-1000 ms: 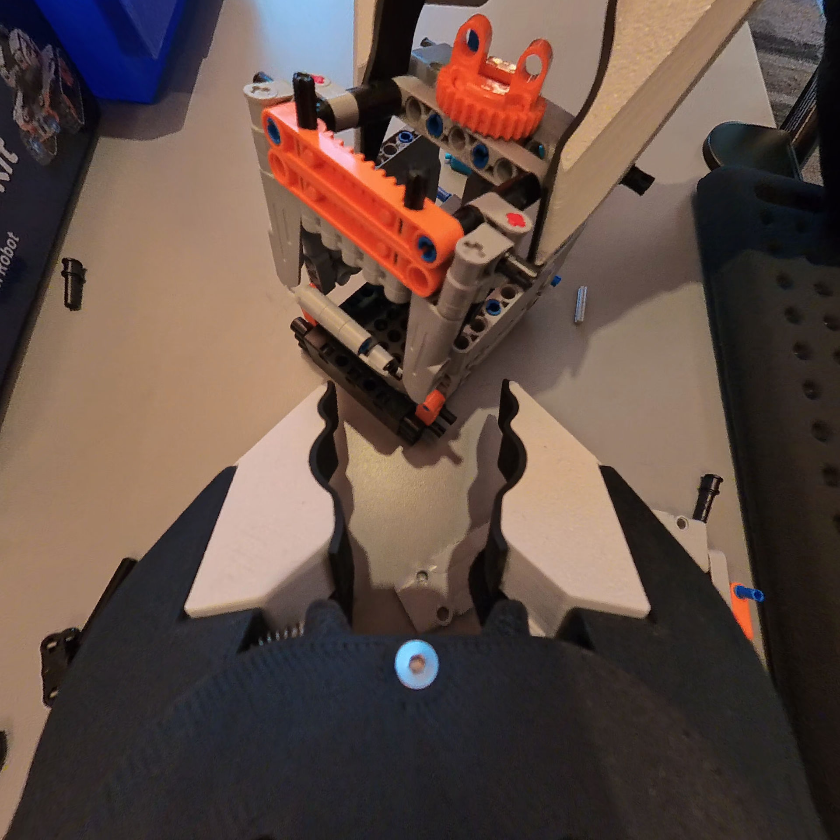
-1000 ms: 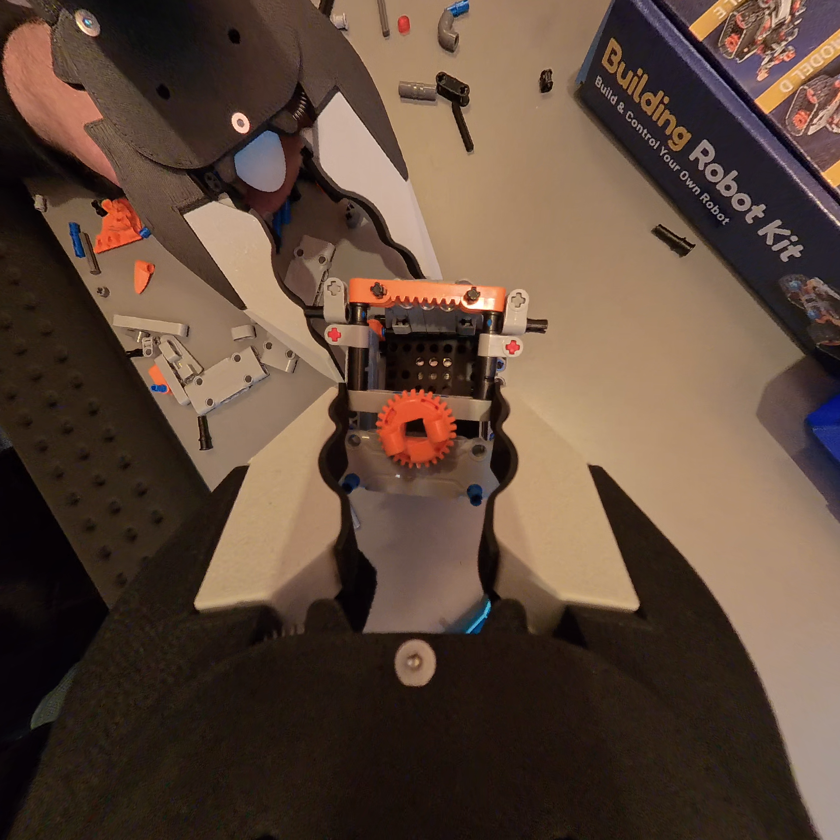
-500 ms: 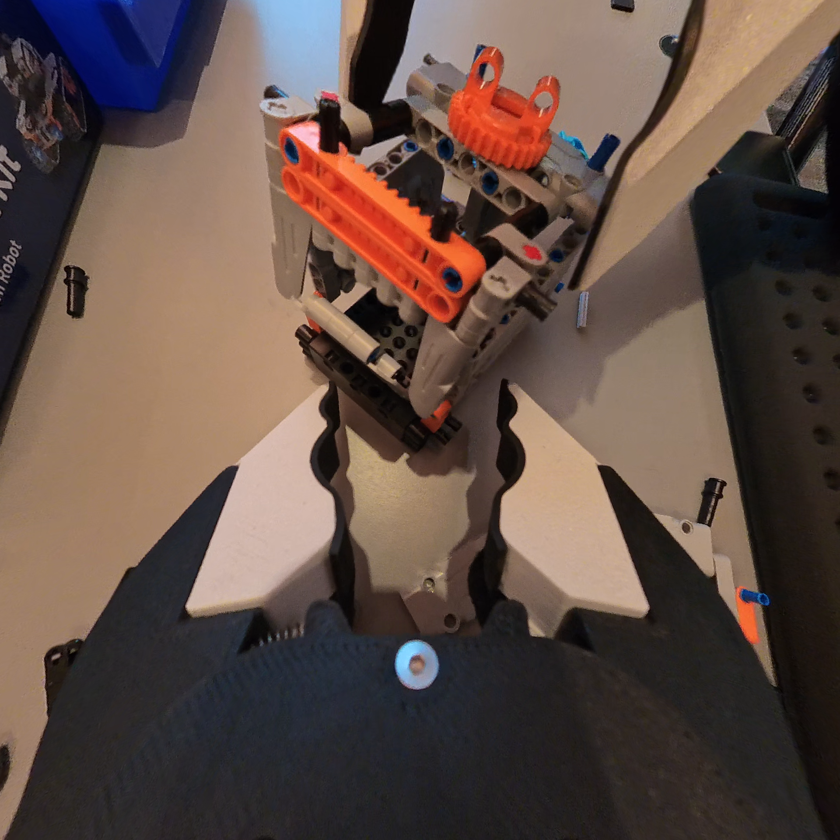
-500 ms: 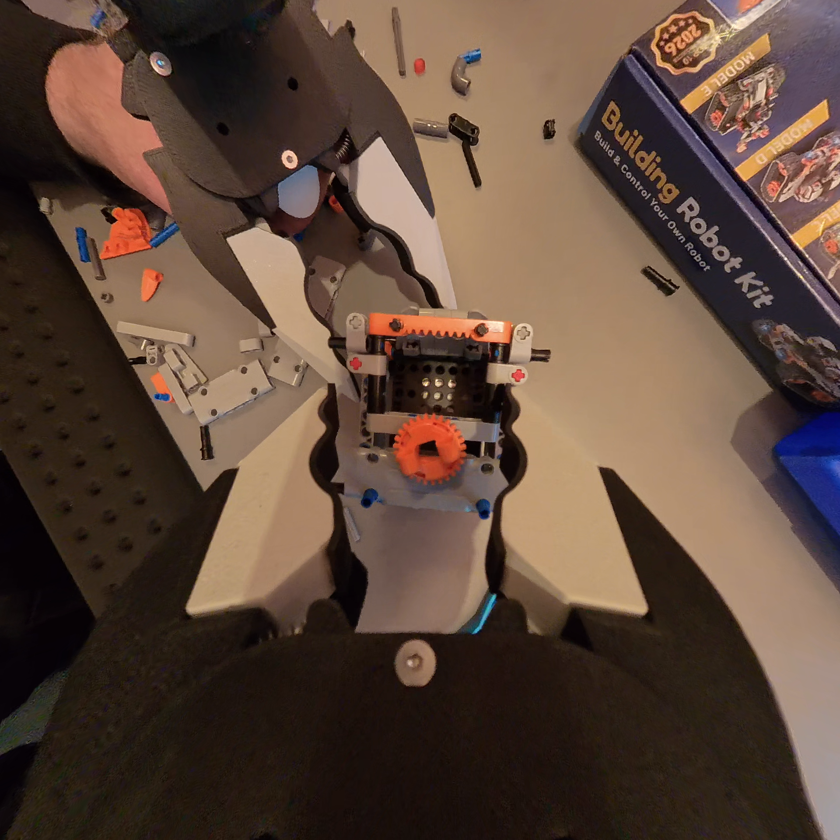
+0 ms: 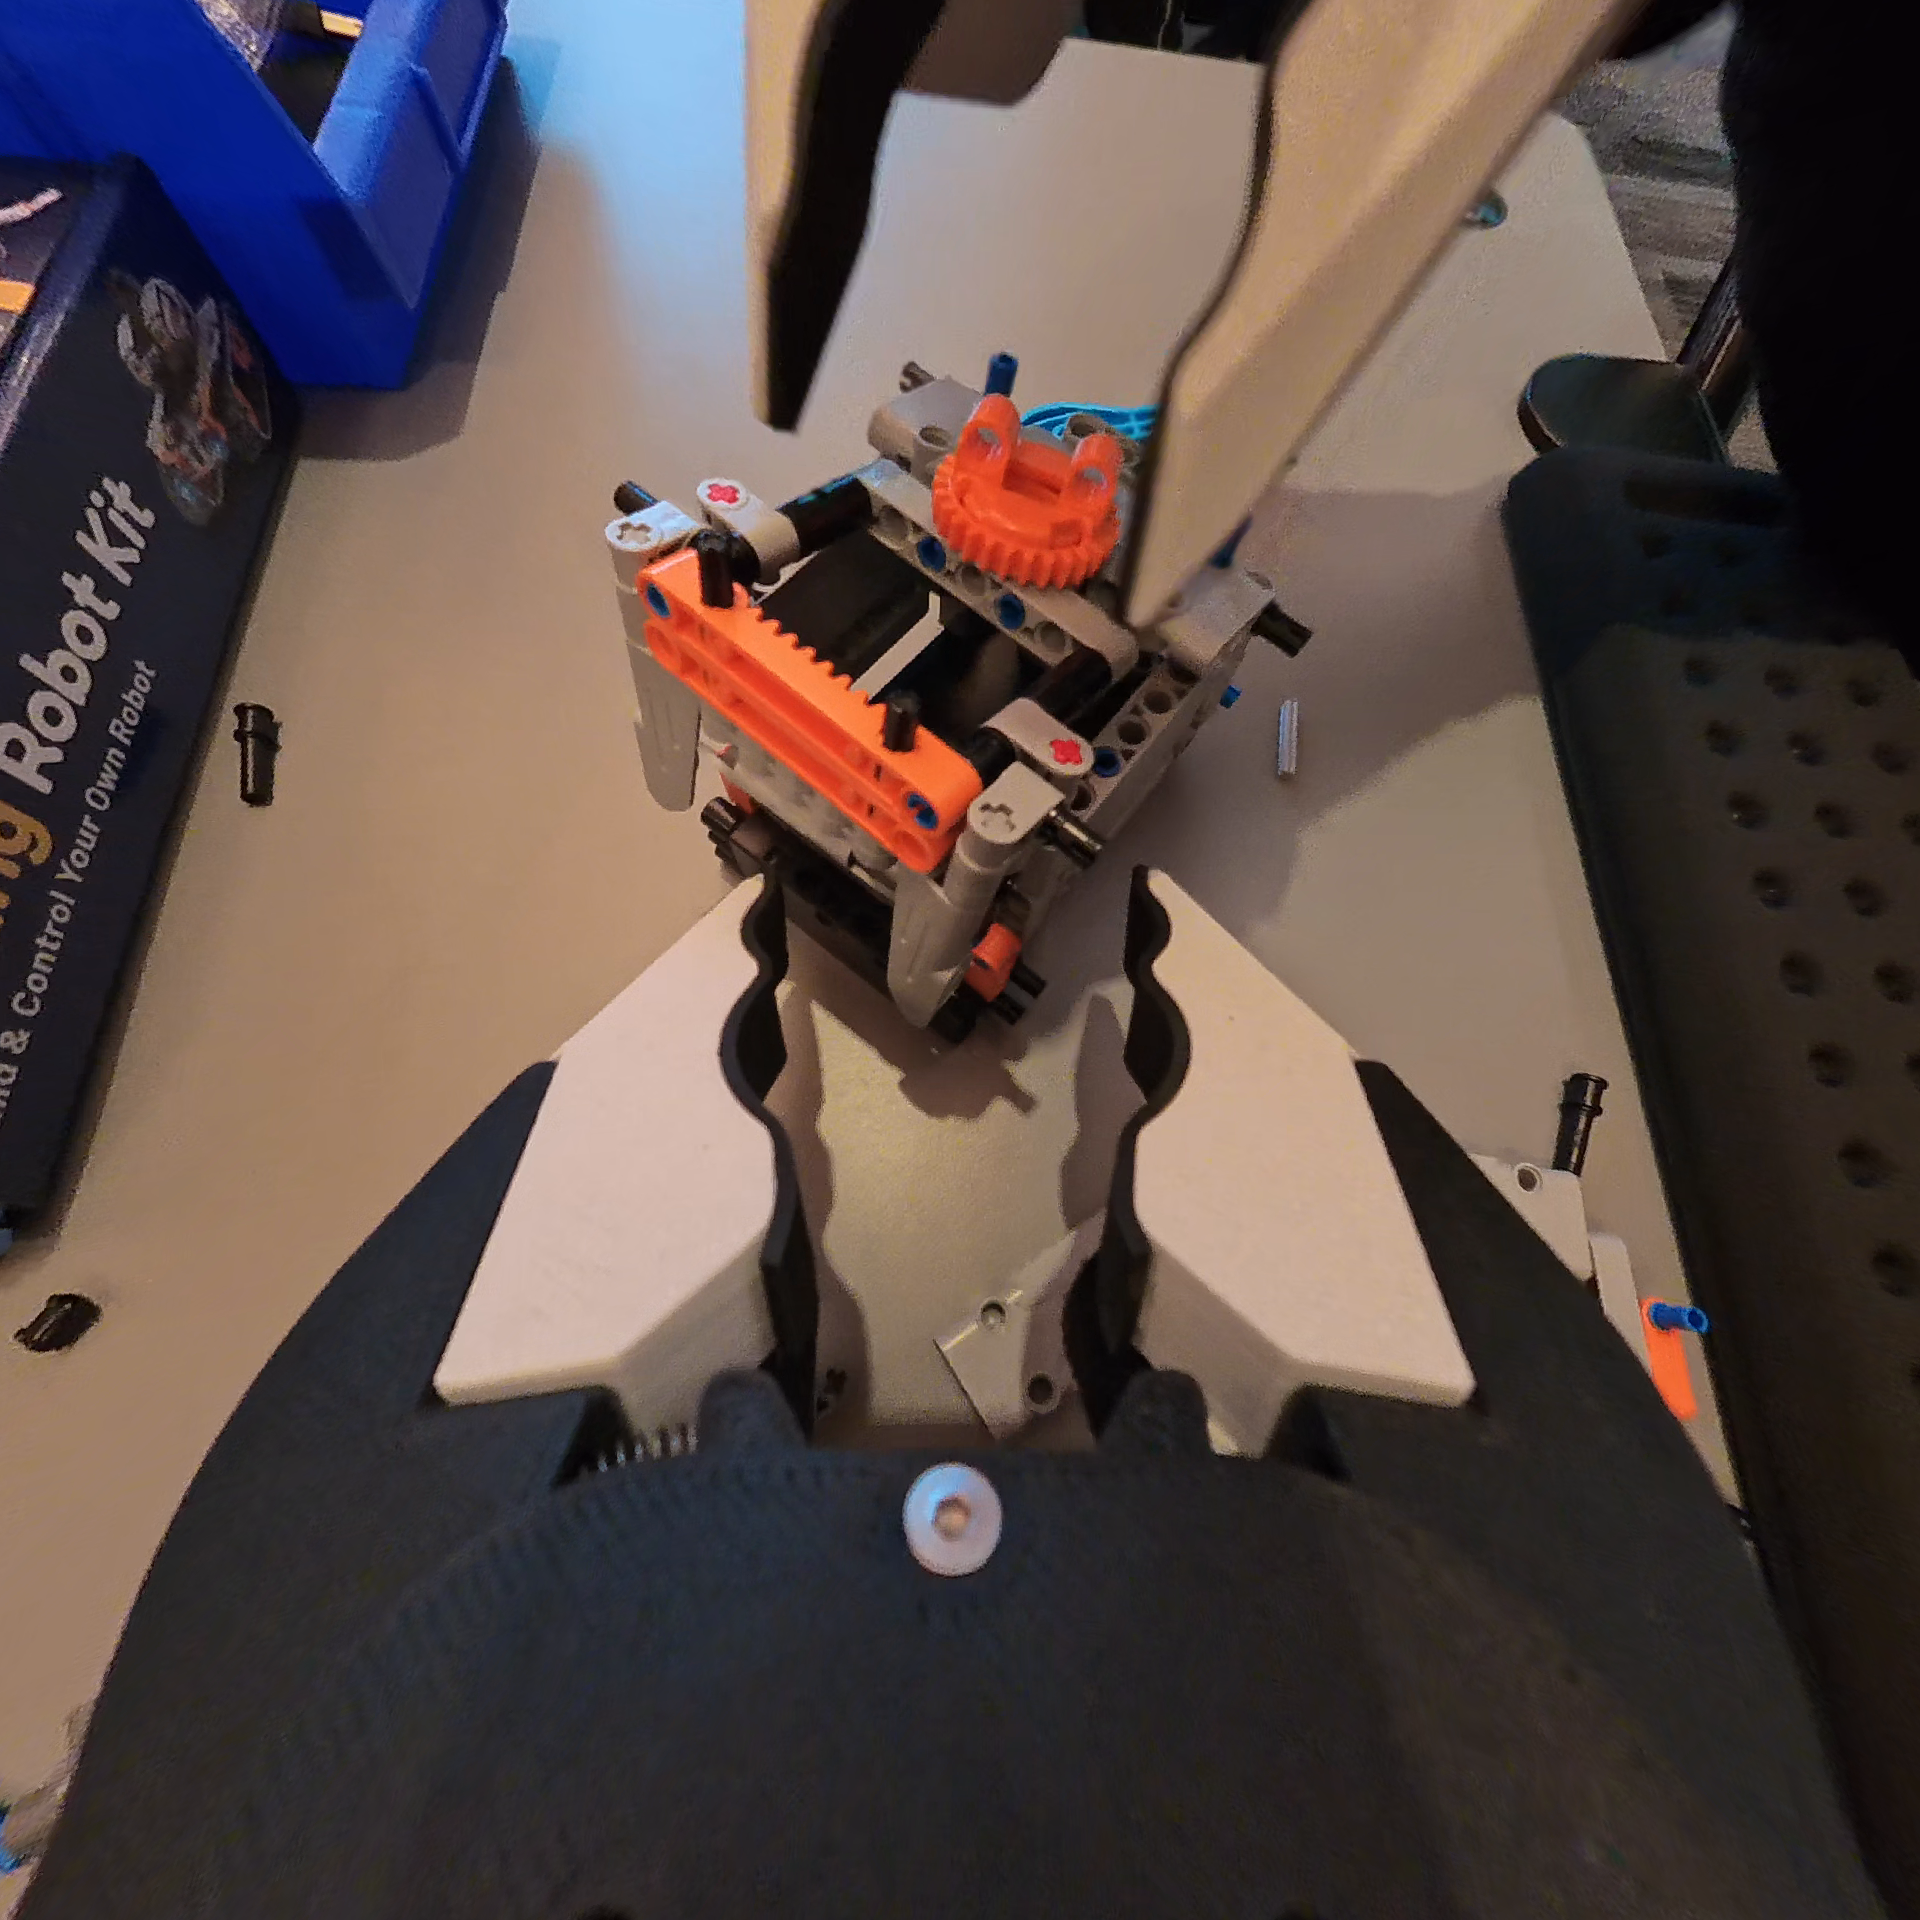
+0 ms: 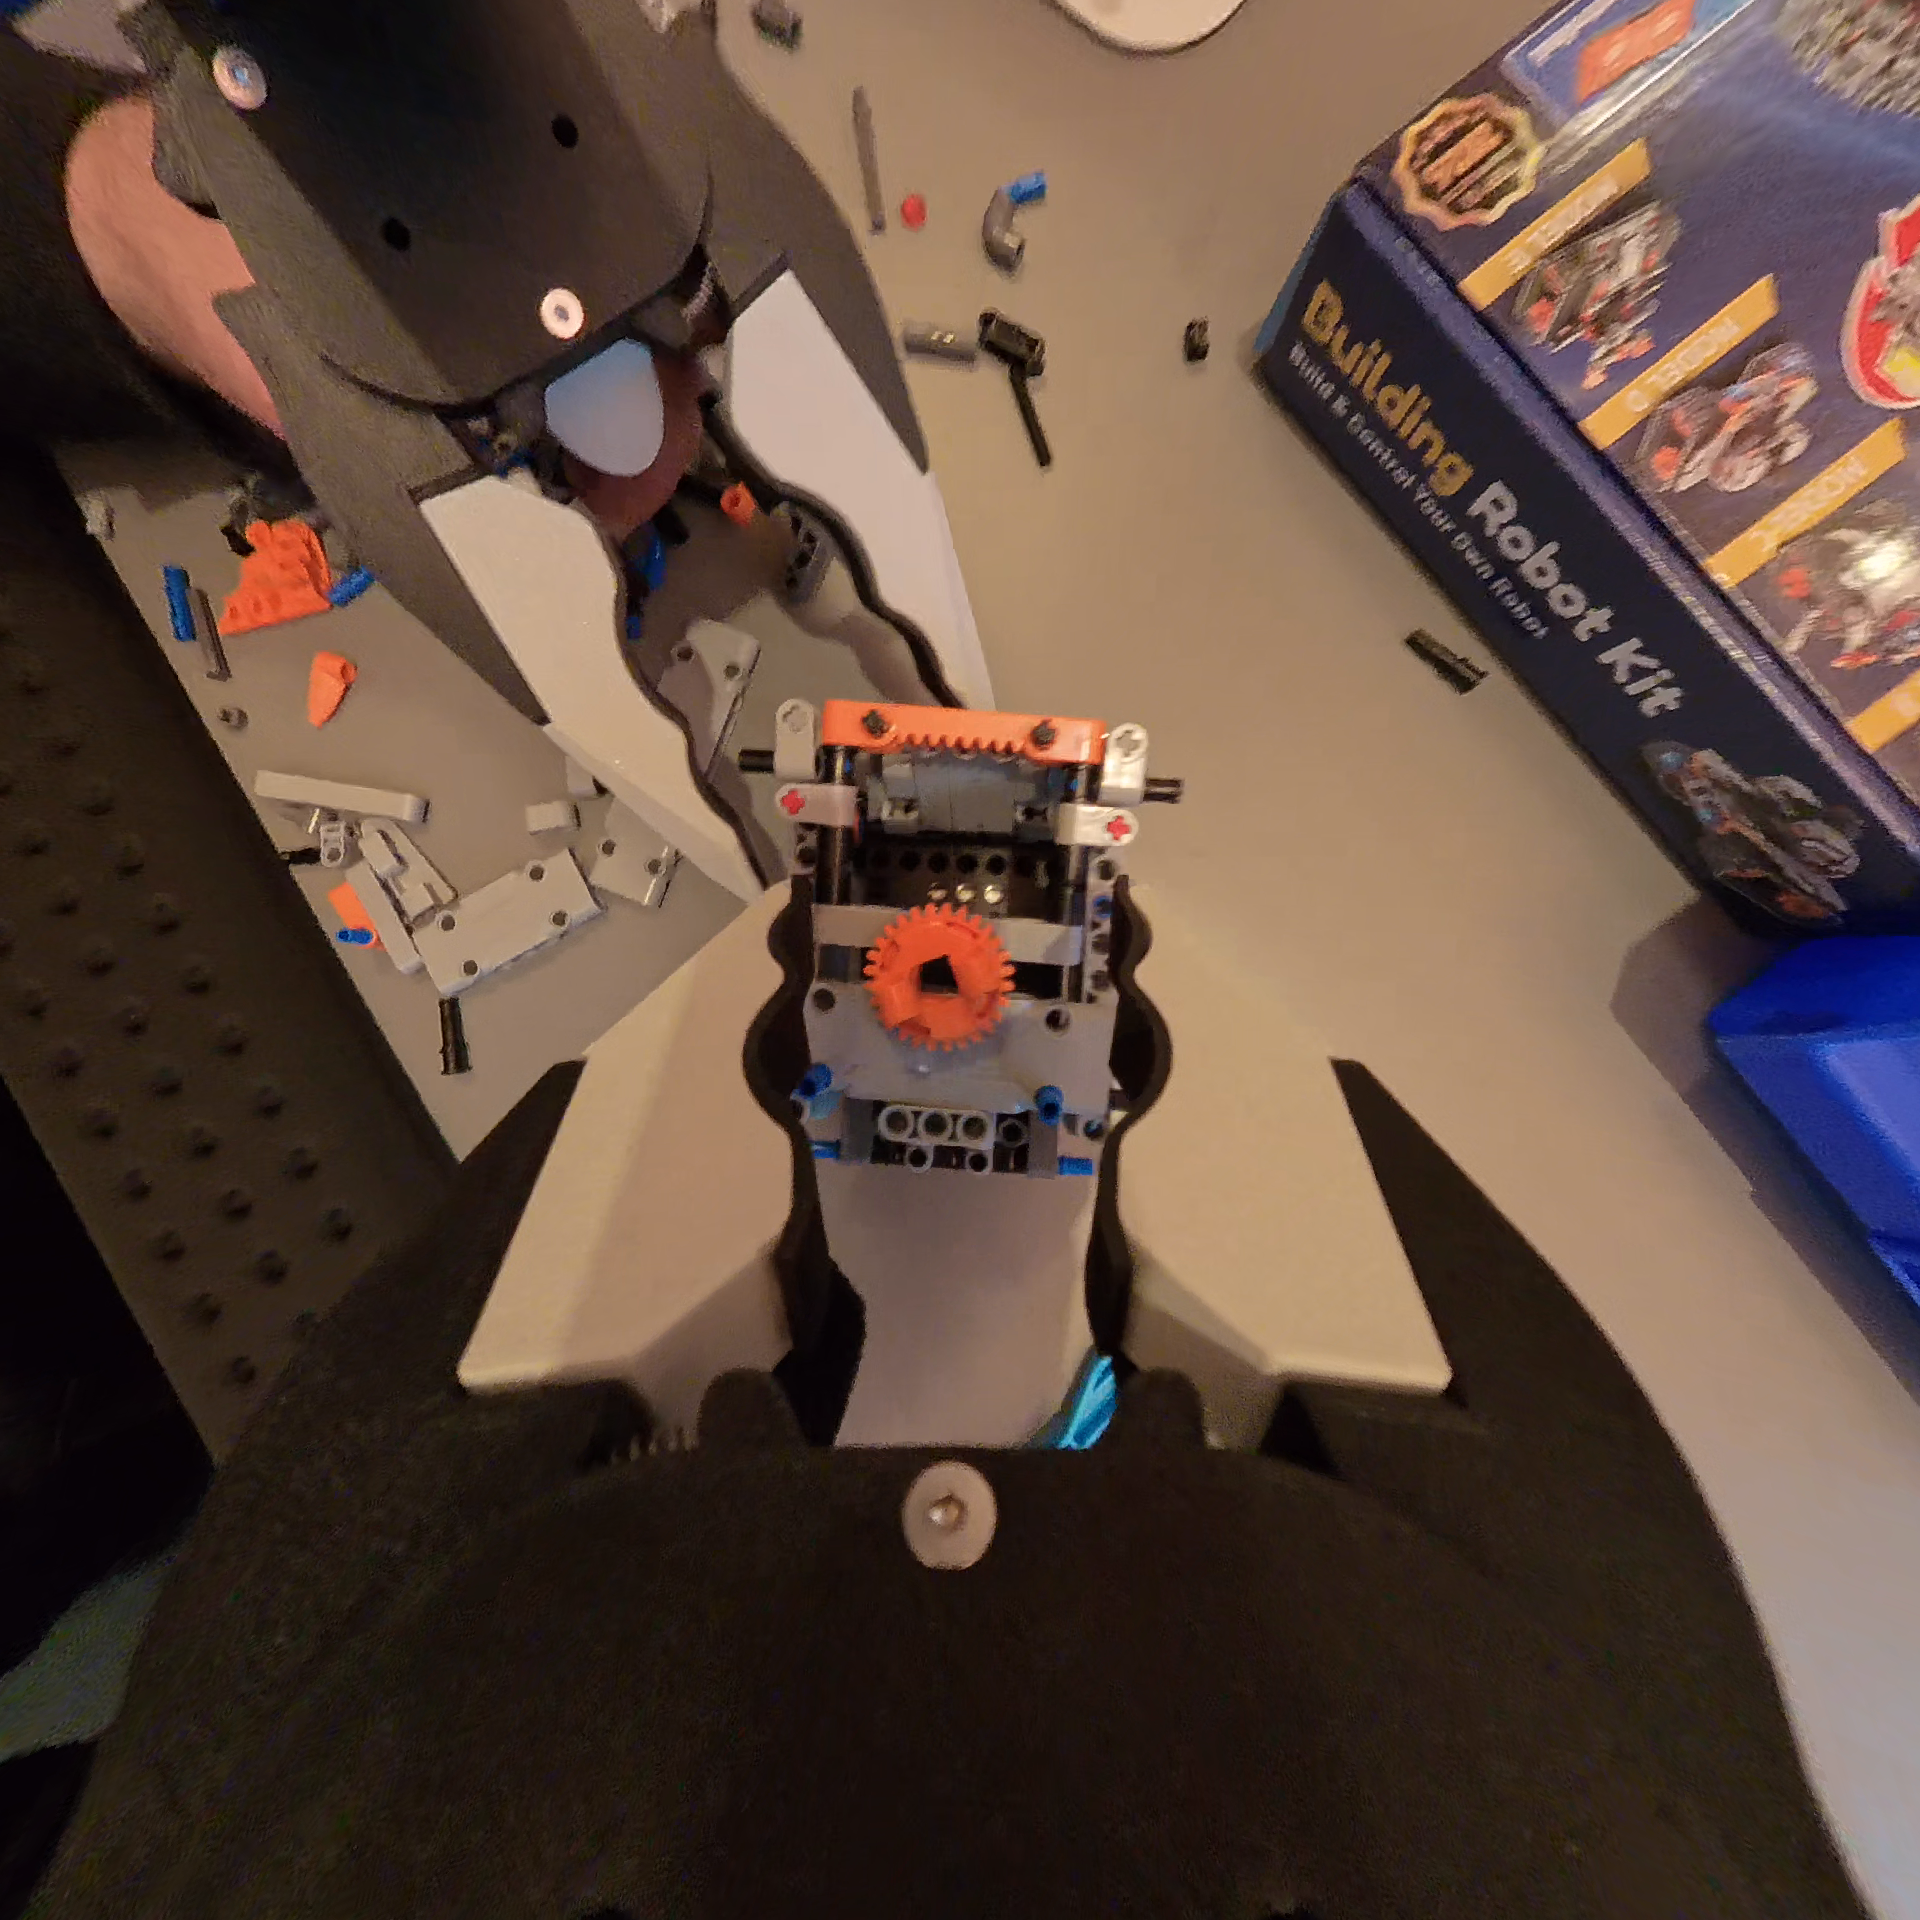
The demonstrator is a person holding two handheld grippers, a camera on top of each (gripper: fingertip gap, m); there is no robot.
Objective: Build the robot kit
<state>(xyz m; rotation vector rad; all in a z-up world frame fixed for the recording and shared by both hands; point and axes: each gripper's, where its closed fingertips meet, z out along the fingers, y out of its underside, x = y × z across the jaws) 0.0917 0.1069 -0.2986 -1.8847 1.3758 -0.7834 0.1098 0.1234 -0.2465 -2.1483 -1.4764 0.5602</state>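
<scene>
Two grippers work over one grey bench (image 6: 1299, 779). Nearest in the right wrist view, the right gripper (image 6: 951, 935) has its jaws at a middling width, closed about a brick-built assembly (image 6: 951, 1060), with the black pads against both side walls as far as this view shows. The hold looks square and low on the grey frame. By judgement, pressure belongs on those solid walls and off the protruding blue pins and the orange gear (image 6: 935, 982), which could shift or pop loose. The assembly sits near the middle of the bench, and its underside appears to rest on the surface. It is a boxy frame of grey perforated beams on a black base. The gear lies flat on the cross beam at the right gripper's end. An orange toothed rack (image 6: 961, 727) spans the far end on two black pegs between grey corner connectors with red axle ends. The left gripper (image 5: 951, 904) faces that far end with its jaws spread wide and empty. Its tips are just beside the black base, and a grey triangular panel (image 5: 1008, 1340) lies on the bench between its fingers. Beyond the assembly lie loose grey plates (image 6: 499, 914) and orange pieces beside a dark studded mat (image 6: 135, 831). A printed kit box (image 6: 1662, 468) and a blue bin (image 6: 1829, 1091) stand farther off.
</scene>
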